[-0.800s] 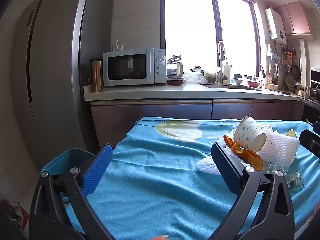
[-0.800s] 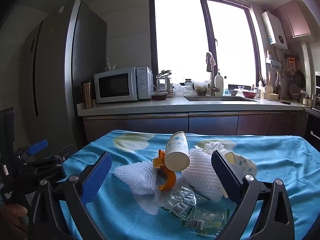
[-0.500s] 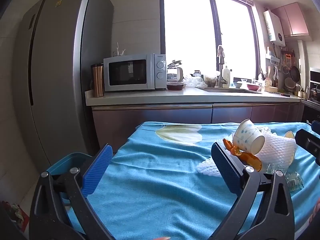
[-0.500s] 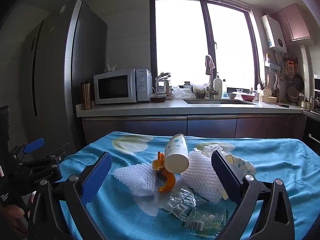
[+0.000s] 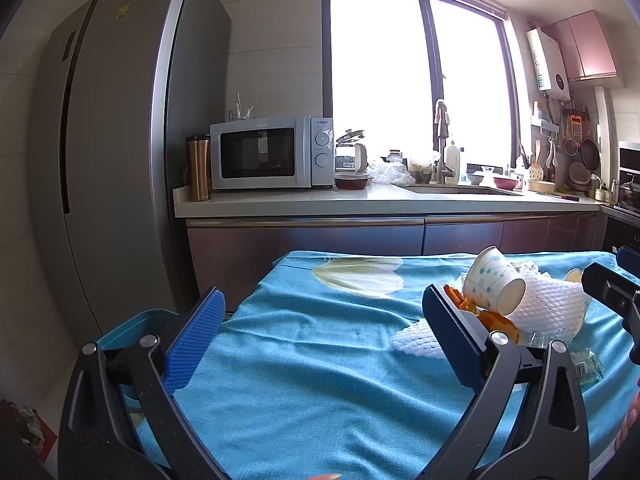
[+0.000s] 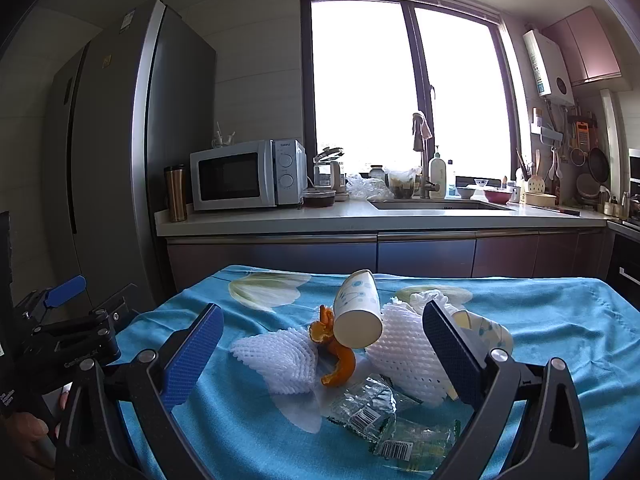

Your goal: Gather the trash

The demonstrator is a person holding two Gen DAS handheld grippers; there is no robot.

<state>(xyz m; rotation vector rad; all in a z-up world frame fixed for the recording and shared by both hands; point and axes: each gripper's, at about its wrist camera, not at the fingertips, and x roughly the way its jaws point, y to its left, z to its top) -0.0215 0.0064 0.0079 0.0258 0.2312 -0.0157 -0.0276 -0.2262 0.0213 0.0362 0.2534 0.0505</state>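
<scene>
Trash lies heaped on the blue tablecloth (image 6: 560,312): a tipped paper cup (image 6: 357,310), orange peel (image 6: 338,354), white foam fruit nets (image 6: 280,358) and clear wrappers (image 6: 384,420), all ahead of and between the fingers of the right gripper (image 6: 320,354). Its jaws stand wide apart, holding nothing. The left gripper (image 5: 322,334), equally wide and empty, has the pile just beyond its right finger, and a blue bin (image 5: 132,326) behind its left finger.

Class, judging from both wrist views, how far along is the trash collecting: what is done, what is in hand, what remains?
Done: nothing visibly; the blue bin beside the table shows no trash. In hand: nothing; the left gripper and right gripper are open and empty. Left: paper cup, second cup, orange peel, foam nets, clear wrappers on the tablecloth.
</scene>
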